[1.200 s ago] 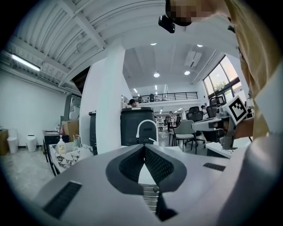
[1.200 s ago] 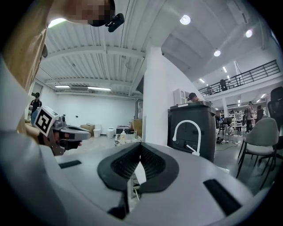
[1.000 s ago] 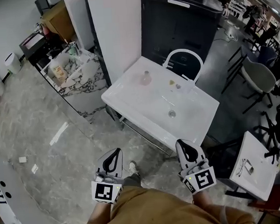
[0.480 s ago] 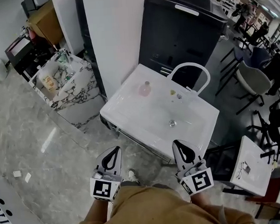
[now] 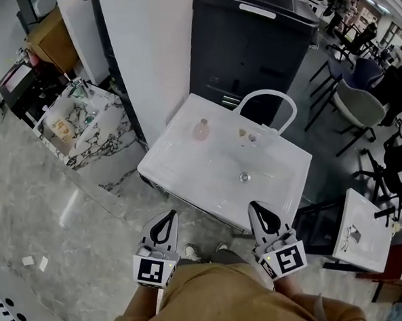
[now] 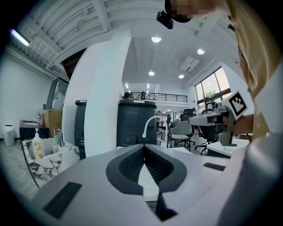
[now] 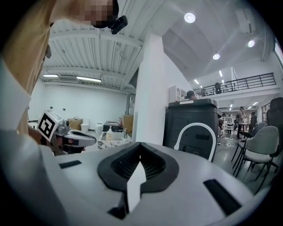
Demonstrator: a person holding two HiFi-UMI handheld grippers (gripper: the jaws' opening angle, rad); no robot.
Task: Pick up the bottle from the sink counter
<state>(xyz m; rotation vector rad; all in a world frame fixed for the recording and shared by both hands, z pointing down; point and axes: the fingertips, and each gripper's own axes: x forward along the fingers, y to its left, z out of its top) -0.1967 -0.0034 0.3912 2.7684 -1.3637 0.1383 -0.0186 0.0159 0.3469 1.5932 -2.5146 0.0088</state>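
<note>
A small pinkish bottle (image 5: 200, 129) stands upright on the back left of the white sink counter (image 5: 188, 165), left of the arched white faucet (image 5: 266, 98). My left gripper (image 5: 169, 217) and right gripper (image 5: 255, 207) are held low near my body, short of the counter's front edge and well away from the bottle. Both are shut with nothing between the jaws. In the left gripper view the left gripper (image 6: 144, 148) shows closed pads and the faucet (image 6: 149, 122) beyond. The right gripper (image 7: 139, 146) is likewise closed. The bottle is hidden in both gripper views.
A dark cabinet (image 5: 255, 44) stands behind the sink, with a white pillar (image 5: 147, 51) to its left. A marble counter (image 5: 83, 126) with soap bottles lies far left. Chairs (image 5: 361, 106) and a small white table (image 5: 365, 234) are at the right. Two small items (image 5: 247, 136) sit by the faucet.
The view has shifted forward, so the sink counter sits slightly nearer and more to the left. Both grippers stay shut and keep their place in front of my body.
</note>
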